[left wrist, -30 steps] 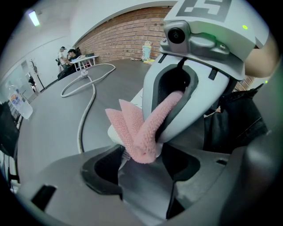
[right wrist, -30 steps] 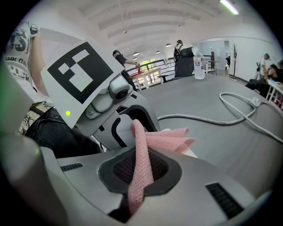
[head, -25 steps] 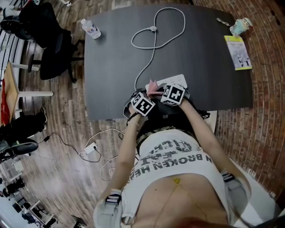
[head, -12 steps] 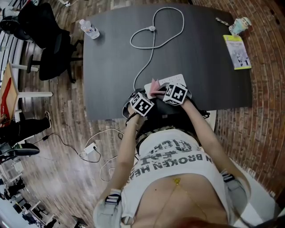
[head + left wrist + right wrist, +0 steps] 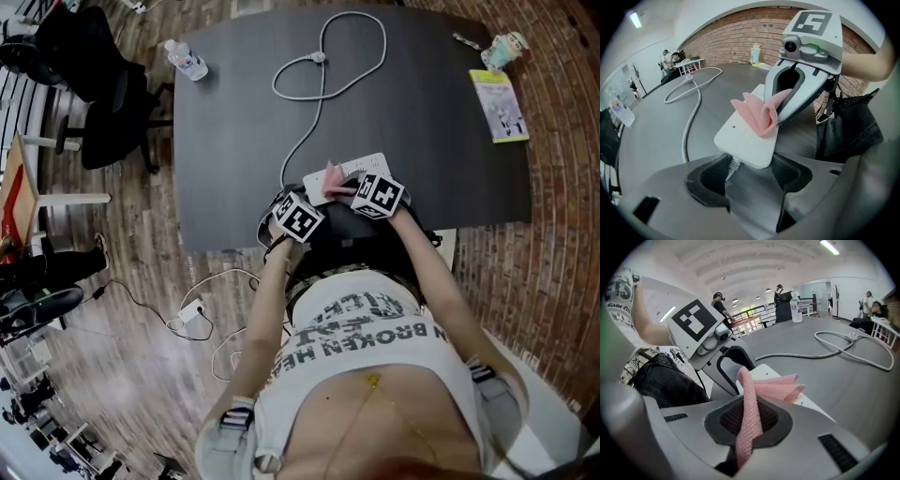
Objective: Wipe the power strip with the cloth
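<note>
Closest in, below the person's white printed T-shirt (image 5: 366,328), both grippers meet at the near edge of the dark grey, flat-topped table (image 5: 441,131). The left gripper (image 5: 750,171) has its jaws set wide around the cord end of the white rectangular plastic power strip (image 5: 743,138). A pad lies against each side of that end, so it holds the strip flat on the tabletop. The right gripper (image 5: 749,420) has its jaws closed tight on a fold of the pink knitted cloth (image 5: 771,387). The free part of the cloth spreads forward in a bunch and rests on top of the power strip, near its middle. In the head view the two marker cubes sit close together, the left one over the table edge and the right one over the strip. From the strip's held end a thick white cord (image 5: 323,94) runs away across the table and curls into a loop near the far edge. Farther off, a clear plastic water bottle (image 5: 187,61) lies at the table's far left corner. A yellow-green printed booklet (image 5: 500,105) lies at the far right. A black office chair (image 5: 103,103) stands on the wooden floor (image 5: 122,375) beyond the table's left side.
</note>
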`<state>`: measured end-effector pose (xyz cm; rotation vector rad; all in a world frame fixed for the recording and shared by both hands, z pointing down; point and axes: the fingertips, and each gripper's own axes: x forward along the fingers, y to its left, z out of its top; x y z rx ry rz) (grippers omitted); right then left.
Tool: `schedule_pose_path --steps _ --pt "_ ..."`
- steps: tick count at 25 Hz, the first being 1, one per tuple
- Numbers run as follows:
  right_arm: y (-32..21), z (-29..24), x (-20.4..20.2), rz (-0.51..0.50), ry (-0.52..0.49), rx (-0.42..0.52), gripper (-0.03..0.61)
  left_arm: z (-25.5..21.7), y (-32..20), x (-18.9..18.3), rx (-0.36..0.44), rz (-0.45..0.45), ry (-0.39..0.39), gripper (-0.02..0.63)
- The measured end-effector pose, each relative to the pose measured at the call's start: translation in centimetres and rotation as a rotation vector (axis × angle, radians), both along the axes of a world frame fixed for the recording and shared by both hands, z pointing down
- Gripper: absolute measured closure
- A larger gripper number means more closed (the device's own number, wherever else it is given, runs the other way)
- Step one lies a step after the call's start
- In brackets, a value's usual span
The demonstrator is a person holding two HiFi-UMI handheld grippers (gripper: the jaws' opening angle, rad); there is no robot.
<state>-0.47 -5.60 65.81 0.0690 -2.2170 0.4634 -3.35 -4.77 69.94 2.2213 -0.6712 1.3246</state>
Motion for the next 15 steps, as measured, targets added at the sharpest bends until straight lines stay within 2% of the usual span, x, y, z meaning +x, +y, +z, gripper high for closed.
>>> schedule_pose_path --steps 15 --pt "-1.0 0.0 3.5 0.078 0.027 -0.003 0.563 0.0 0.0 0.0 0.0 0.0 -0.008 0.341"
